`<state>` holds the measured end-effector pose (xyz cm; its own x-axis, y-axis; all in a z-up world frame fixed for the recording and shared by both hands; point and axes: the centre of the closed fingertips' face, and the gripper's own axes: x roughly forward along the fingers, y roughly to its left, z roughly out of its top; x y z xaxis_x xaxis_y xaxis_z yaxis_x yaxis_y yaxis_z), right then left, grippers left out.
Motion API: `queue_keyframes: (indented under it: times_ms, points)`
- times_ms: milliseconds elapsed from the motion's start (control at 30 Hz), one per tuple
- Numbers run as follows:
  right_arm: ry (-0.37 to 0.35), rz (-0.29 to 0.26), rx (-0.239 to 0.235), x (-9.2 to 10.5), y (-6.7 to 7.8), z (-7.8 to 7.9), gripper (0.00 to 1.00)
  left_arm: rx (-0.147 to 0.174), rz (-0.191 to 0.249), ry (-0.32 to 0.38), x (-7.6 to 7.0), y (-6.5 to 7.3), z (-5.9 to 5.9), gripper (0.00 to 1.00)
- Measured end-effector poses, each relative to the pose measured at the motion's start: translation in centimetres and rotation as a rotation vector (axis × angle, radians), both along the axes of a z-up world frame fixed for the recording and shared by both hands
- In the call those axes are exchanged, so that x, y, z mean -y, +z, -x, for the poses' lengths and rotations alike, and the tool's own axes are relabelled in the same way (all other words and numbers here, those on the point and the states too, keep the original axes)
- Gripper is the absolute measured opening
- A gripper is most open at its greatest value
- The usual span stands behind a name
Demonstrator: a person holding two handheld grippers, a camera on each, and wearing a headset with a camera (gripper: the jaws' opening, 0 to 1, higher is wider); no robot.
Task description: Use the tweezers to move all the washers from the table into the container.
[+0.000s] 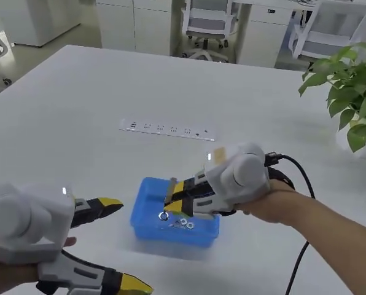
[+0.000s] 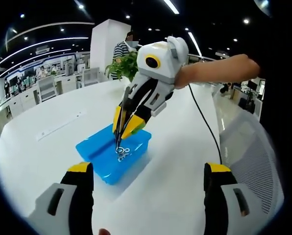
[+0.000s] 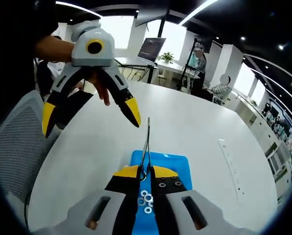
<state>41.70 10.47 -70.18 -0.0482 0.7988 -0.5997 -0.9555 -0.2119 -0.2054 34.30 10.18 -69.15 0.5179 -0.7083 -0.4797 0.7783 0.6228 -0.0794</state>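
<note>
Over the container, the right gripper clamps its fingers on the tweezers — the left gripper has them apart. Washers look light, slippery — pinch the rim.

- Desk lies bare far and left of the blue container.
- Right gripper and its tweezers hang over the container's right side.
- Power strip lies beyond; plant far right.

Blue rectangular container at lower centre of the head view holds several small silver washers. Thin metal tweezers angle tips-down into it.
</note>
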Motion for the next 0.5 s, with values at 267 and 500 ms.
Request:
queue_keyframes:
  times_ms: [267,500]
  points:
    - [-0.009,0.003,-0.001,-0.9,-1.4,-0.9,0.09,0.007,-0.005,0.007,-0.4,0.2,-0.9,0.99]
    - [-0.021,0.02,-0.012,-1.4,-3.2,-1.4,0.09,0.013,-0.011,0.005,-0.7,0.3,-1.7,0.99]
